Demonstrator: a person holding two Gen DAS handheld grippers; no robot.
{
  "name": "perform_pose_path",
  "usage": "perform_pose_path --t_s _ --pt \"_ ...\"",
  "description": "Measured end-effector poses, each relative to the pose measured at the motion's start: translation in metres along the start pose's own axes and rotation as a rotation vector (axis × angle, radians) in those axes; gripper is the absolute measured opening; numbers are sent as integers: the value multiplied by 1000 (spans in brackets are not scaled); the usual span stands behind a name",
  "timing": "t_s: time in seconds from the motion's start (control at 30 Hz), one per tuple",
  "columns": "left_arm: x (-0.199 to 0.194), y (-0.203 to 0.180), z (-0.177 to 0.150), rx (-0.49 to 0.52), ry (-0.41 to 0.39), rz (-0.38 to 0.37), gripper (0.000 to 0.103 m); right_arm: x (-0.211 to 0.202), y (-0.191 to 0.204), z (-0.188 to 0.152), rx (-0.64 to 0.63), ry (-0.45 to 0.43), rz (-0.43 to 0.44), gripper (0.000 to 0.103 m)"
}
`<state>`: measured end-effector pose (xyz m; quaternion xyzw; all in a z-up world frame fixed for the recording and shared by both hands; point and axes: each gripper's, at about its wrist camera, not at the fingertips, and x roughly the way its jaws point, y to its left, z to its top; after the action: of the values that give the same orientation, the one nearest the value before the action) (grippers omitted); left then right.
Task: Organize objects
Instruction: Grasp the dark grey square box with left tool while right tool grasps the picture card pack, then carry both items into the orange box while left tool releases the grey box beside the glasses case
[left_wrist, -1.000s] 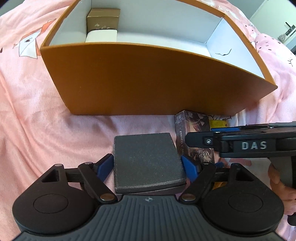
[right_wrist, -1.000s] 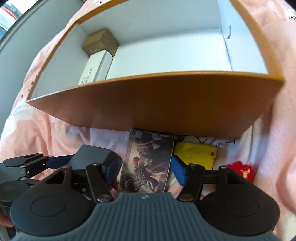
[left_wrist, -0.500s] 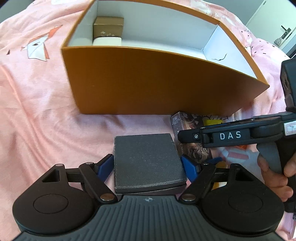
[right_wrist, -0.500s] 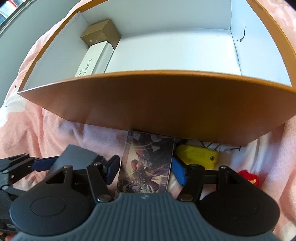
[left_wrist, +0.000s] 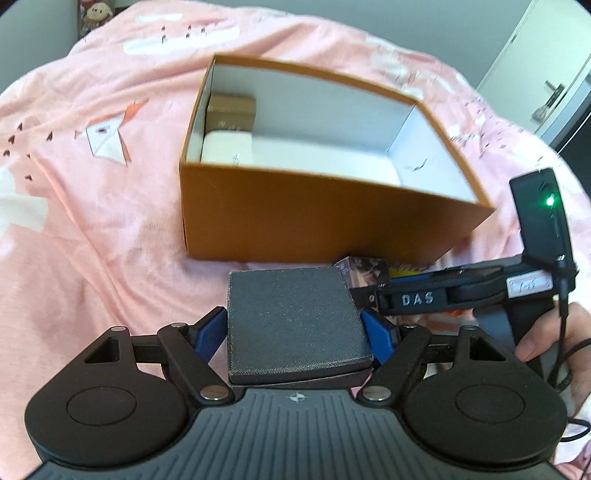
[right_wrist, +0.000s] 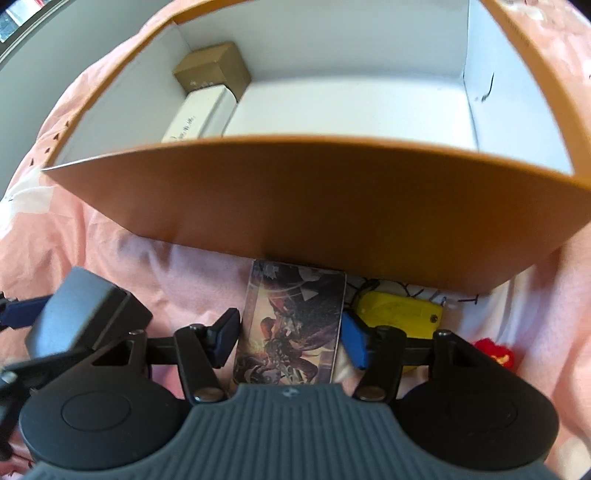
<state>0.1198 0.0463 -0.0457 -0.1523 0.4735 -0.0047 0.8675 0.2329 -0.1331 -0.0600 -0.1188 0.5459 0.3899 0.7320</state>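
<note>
Between the left jaws: the left gripper (left_wrist: 295, 332) is clamped on a dark grey case (left_wrist: 295, 325), blue pads (left_wrist: 207, 336) pressed to its two long sides, the case lifted clear of the bedding.
Between the right jaws: the right gripper (right_wrist: 288, 336) straddles an illustrated card box (right_wrist: 291, 325) that lies on the pink blanket (right_wrist: 110, 266); its jaws have just been closing, and the pads (right_wrist: 352, 339) sit at the box's edges, though whether they already press is not clear.
Just right of the right gripper: a yellow case (right_wrist: 399, 314) and, further out, a small red item (right_wrist: 493, 352), both on the blanket and not yet packed.
Ahead of both tools: the near wall of the orange box (left_wrist: 314, 218), standing open.
Far left corner inside it: a white carton (left_wrist: 225, 147) with a brown carton (left_wrist: 231, 109) behind it; the rest of the floor is bare.
Step in hand, as I judge it: carry the grey case over the near wall and set it down beside the white carton.
Doing it well: raise it above the rim before going forward, keep it flat, lower it to the floor before releasing.
Risk: clipping the wall would shove the light box across the soft bedding.
</note>
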Motion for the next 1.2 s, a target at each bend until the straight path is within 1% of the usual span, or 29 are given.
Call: perform_pose_path --t_s 0.17,0.27,0.37,0.47,0.6,0.73,0.83,0.9,1.0,1.1,1.2 --pt "-26 -8 3 21 -76 -45 90 -34 10 -6 -55 -69 15 60" --pt "-38 -13 8 28 -117 -67 90 -61 15 -8 -83 -122 47 60" --pt "-47 -18 15 44 -163 -73 90 -87 18 -8 -95 -173 86 60" --pt "-57 -22 24 60 -204 -73 90 -111 22 -6 -116 -224 108 60" --pt "-64 -28 38 75 -252 -59 90 -137 21 2 -114 -284 132 60" --pt "-60 -32 60 84 -299 -52 90 -161 13 15 -95 -353 147 60" --pt "-53 -35 78 79 -322 -50 90 -172 9 33 -74 -410 129 60" --pt "-43 -36 89 71 -316 -48 90 -174 4 44 -62 -441 107 60" --pt "-20 -39 101 61 -282 -52 90 -168 -7 61 -35 -442 72 60" --pt "10 -37 106 38 -214 -57 90 -148 -15 77 -16 -406 29 60" --pt "37 -36 108 39 -151 -50 90 -125 -24 87 4 -350 12 60"
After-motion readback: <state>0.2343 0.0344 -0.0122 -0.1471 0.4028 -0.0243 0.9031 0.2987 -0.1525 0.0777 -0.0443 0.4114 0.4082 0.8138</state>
